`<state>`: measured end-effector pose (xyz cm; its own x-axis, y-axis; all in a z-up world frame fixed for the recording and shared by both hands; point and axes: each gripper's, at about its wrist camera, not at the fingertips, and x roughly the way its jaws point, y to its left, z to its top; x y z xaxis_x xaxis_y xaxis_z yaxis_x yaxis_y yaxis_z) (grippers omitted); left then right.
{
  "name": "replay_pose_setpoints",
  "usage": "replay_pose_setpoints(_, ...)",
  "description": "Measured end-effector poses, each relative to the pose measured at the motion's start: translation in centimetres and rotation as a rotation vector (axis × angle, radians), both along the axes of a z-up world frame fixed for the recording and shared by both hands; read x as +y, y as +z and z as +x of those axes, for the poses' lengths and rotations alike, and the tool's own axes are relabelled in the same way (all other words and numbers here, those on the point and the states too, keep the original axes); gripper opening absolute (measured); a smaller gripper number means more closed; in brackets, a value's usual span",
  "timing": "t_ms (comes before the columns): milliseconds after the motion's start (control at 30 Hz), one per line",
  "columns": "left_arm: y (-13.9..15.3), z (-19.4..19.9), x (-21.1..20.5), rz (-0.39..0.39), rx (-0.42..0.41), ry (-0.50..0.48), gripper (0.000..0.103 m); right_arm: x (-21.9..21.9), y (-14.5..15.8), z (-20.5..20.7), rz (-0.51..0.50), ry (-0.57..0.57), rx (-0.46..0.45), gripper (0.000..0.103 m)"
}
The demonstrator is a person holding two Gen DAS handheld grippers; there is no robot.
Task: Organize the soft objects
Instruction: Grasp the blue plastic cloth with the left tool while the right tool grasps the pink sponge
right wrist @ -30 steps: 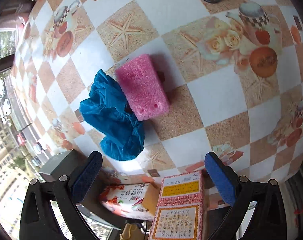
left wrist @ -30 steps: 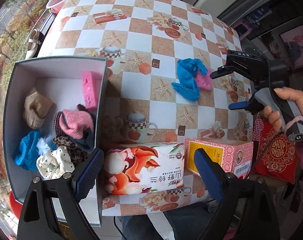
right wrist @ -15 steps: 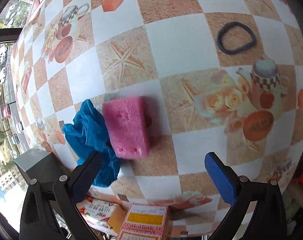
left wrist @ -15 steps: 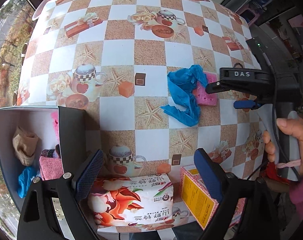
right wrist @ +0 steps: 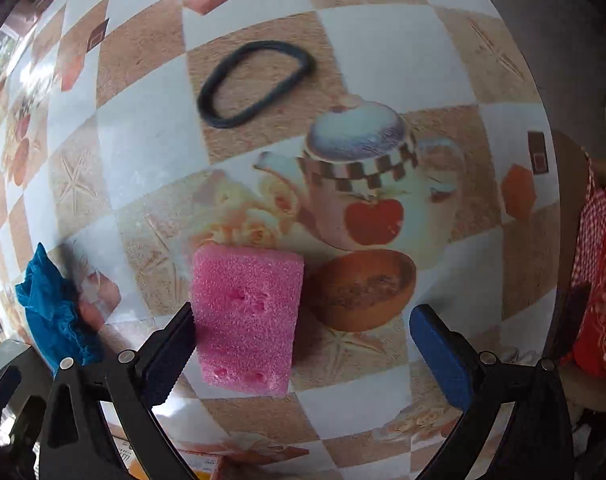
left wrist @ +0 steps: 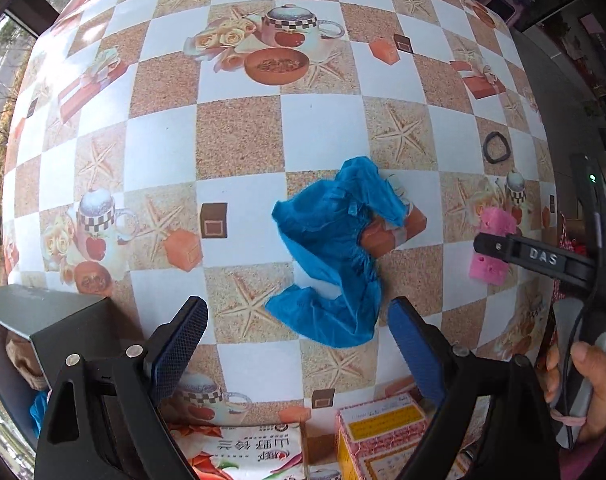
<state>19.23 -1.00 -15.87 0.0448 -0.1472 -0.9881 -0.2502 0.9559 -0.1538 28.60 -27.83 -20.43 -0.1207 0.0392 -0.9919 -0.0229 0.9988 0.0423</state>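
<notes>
Now the right gripper (right wrist: 303, 344), jaws wide and empty, hangs over the pink sponge (right wrist: 247, 316), which lies lengthwise by its left pad, while the open left gripper (left wrist: 299, 344) faces the blue cloth (left wrist: 335, 252) just ahead.

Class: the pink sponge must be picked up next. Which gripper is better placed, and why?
The right gripper: the sponge lies between its open jaws, against the left one. The left gripper is open over the blue cloth, with the sponge off to its side.

A porous pink foam sponge block (right wrist: 247, 316) and crinkled blue thin cloth (left wrist: 335, 252) lie on the bench's glossy checkered oilcloth (left wrist: 239, 136).
</notes>
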Motion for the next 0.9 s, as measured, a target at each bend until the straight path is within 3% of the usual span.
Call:
replay_pose_setpoints(167,-2.3,2.0,-1.5,0.045,0.001,-0.011,0.093,0.8,1.2,-0.9,0.047,0.073,-0.059,0.103)
replay_pose_setpoints(400,-5.6,2.9,-2.2,0.057,0.042,0.009,0.093,3.4,0.5,-1.9,-0.051,0.119,-0.067,0.103)
replay_pose_setpoints(500,-6.2,3.1,-2.6,0.085,0.044,0.004,0.103,3.8,0.5,-1.9,-0.050,0.099,-0.064,0.103)
replay_pose_setpoints(733,-6.3,3.1,-2.5,0.079,0.040,0.039,0.103,4.2,0.6,-1.4,-0.052,0.111,-0.074,0.103)
replay_pose_setpoints(833,-6.4,3.2,-2.4,0.071,0.074,0.039,0.103,4.3,0.4,-2.1,-0.057,0.171,-0.091,0.102)
replay_pose_setpoints(900,-6.4,3.2,-2.2,0.070,0.071,0.032,0.101,5.0,0.9,-3.4,-0.057,0.218,-0.106,0.094)
